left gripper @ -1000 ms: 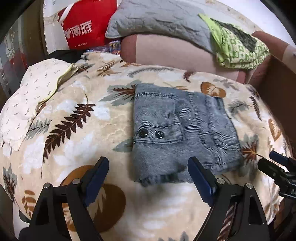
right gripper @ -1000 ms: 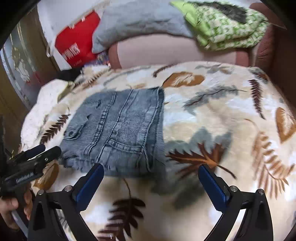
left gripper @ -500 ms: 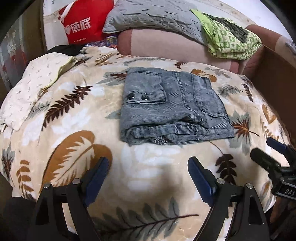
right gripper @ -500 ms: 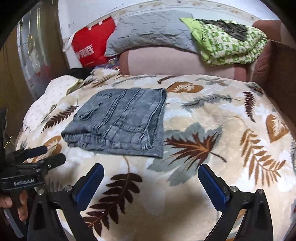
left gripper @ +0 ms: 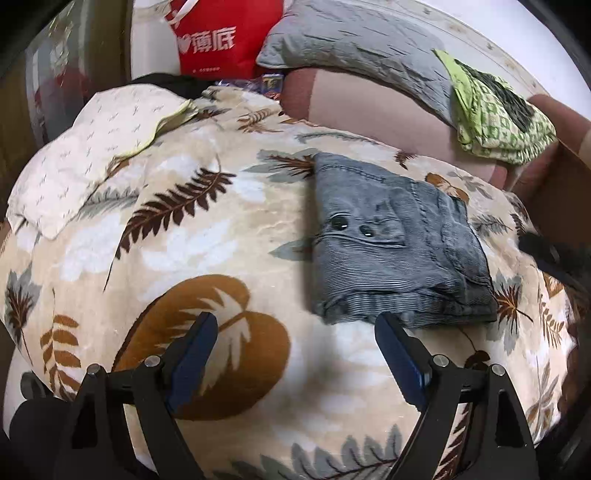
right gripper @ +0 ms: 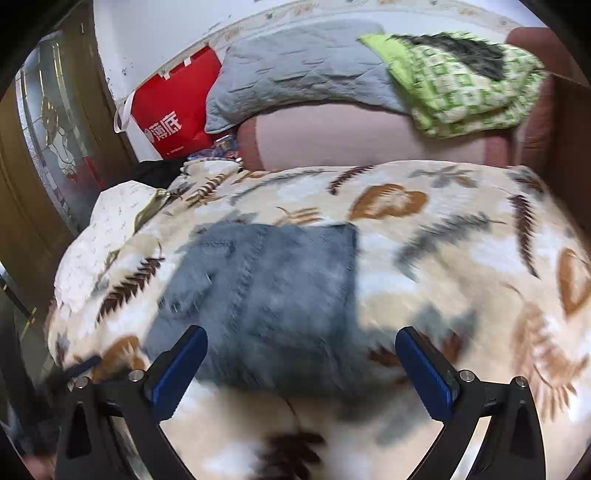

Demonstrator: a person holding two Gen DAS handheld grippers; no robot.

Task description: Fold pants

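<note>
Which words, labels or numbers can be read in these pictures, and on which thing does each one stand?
"薄底": large white characters beside a white heart, on the red bag, also seen in the right wrist view.
Small white line under them on the bag: too small to read.
Grey folded pants: no readable label.

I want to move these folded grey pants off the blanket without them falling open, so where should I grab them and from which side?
Probably the thick folded edge nearest the camera on the pants, coming in low from that near side. The layers stack there in a rounded roll, so one pinch could catch them all. The open left claw already has a finger just short of that edge.
</note>
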